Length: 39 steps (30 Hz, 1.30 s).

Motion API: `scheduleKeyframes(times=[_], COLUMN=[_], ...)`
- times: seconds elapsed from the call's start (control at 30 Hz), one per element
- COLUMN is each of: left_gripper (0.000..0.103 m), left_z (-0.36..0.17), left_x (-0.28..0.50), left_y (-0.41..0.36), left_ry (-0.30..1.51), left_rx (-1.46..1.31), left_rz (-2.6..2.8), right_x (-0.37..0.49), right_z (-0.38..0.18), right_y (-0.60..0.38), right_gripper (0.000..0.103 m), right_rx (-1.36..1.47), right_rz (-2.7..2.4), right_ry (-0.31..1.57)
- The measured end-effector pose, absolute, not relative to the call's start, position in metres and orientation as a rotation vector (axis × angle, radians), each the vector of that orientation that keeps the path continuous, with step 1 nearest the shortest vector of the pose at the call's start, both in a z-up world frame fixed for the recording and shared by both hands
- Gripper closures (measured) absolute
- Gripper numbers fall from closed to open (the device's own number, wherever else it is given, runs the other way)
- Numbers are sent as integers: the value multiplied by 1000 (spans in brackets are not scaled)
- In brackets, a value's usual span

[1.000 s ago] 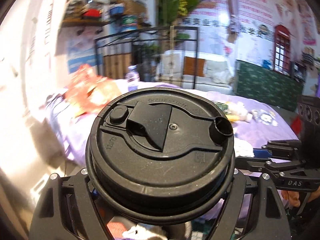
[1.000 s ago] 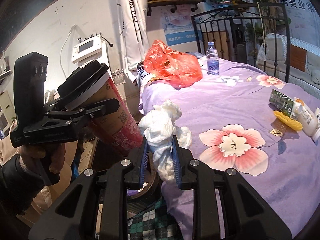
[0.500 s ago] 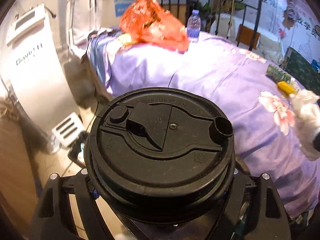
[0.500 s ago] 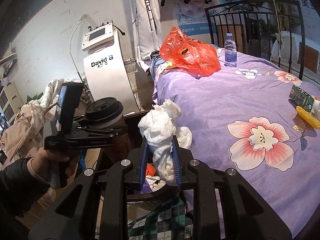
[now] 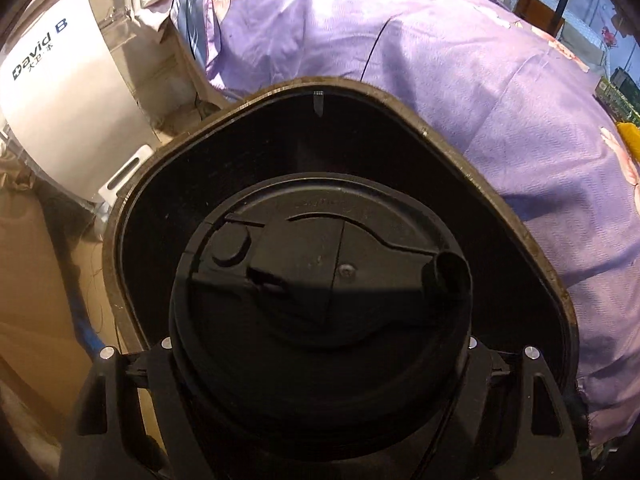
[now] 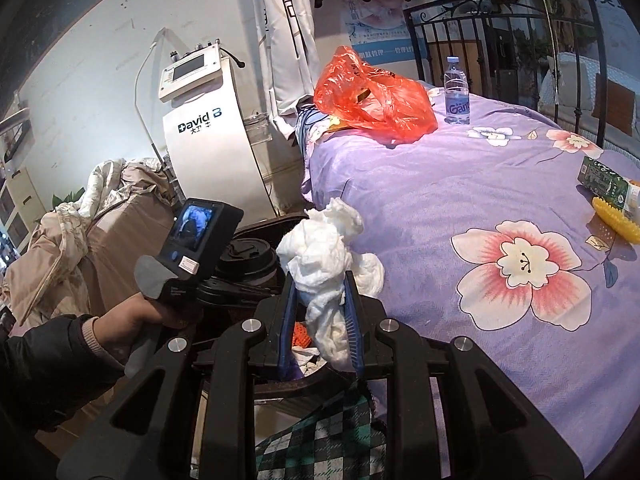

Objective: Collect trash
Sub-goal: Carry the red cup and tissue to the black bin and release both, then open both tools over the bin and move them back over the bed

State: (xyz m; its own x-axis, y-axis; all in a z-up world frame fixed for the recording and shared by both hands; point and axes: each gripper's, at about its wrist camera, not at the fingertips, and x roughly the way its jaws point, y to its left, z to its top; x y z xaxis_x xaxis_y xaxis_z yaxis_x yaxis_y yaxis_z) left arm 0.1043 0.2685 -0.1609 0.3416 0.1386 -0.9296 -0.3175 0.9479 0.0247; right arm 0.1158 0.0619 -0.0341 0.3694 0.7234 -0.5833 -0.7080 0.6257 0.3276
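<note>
cup lid (image 5: pixel 320 280): matt black plastic | tissue wad (image 6: pixel 328 256): crumpled white paper | bedsheet (image 6: pixel 460 184): purple cloth

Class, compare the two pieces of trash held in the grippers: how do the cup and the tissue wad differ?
The cup is rigid, with a black lid; the tissue wad is soft, white and crumpled. The cup sits over the dark bin opening; the wad is beside the bed edge. Each is clamped in a hand-held gripper: left, right.

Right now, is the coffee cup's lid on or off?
On. The black lid still caps the coffee cup, held in the left gripper over the bin's rim.
</note>
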Motion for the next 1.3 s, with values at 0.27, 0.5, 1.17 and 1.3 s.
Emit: scheduleKeyframes(times=[0.27,0.5,1.17,1.3], left_gripper=[16,11,9,8], left_z=[-174,-172,-58,-46], left_x=[98,89,28,24], left_y=[271,266,325,336], left_ry=[1273,1321,812,765], left_rx=[-160,-46,-310,-344], left_rz=[300,308,559,591], right_x=[113,111,97,95], right_z=[-36,-39,-71,-86], right_y=[71,84,164,186], right_gripper=[80,80,80,80], right_rx=[5,-24,-33,-46], right_rz=[939,965,1233,1270], right_ry=[767,770,982,1053])
